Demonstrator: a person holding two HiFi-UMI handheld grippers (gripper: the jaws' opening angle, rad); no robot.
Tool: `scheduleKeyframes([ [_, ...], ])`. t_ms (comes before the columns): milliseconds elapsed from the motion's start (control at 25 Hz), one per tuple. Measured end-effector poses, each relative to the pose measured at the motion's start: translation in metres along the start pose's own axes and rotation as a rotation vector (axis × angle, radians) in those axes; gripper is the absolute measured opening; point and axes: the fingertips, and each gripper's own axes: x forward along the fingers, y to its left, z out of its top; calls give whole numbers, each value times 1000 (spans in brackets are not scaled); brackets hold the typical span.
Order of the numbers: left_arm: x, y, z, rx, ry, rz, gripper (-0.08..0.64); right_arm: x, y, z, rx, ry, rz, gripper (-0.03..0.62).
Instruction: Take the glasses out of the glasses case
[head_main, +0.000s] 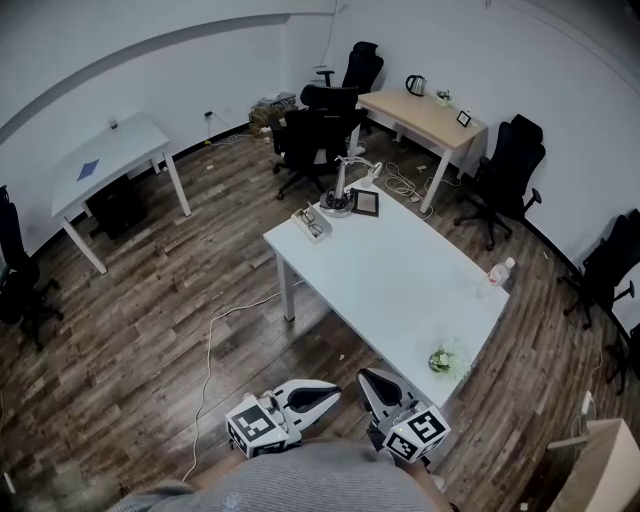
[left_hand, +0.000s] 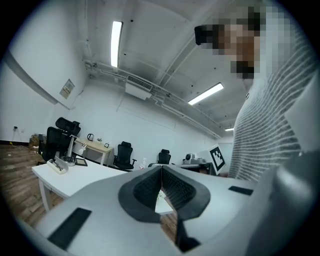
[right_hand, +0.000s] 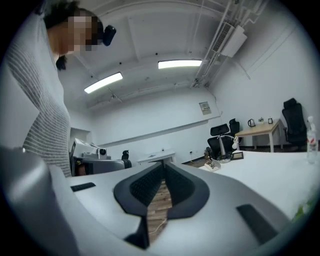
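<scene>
A person stands at the near end of a white table, holding the left gripper and the right gripper low and close to the body. Each one's jaws are closed tip to tip, with nothing between them. The glasses case lies on the table's far corner, well apart from both grippers, just beside a desk lamp and a dark picture frame — too small to show its contents.
</scene>
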Motion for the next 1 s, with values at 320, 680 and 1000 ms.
scheduleKeyframes([
  [320, -33, 43, 6, -37, -35, 95, 13, 51, 2, -17, -8, 86, 24, 110],
  [680, -99, 157, 34, -104, -101, 229, 13, 167, -7, -4, -7, 73, -17, 110],
  [1000, -151, 242, 65, -108, -154, 223, 13, 264, -5, 0, -27, 97, -70, 110],
])
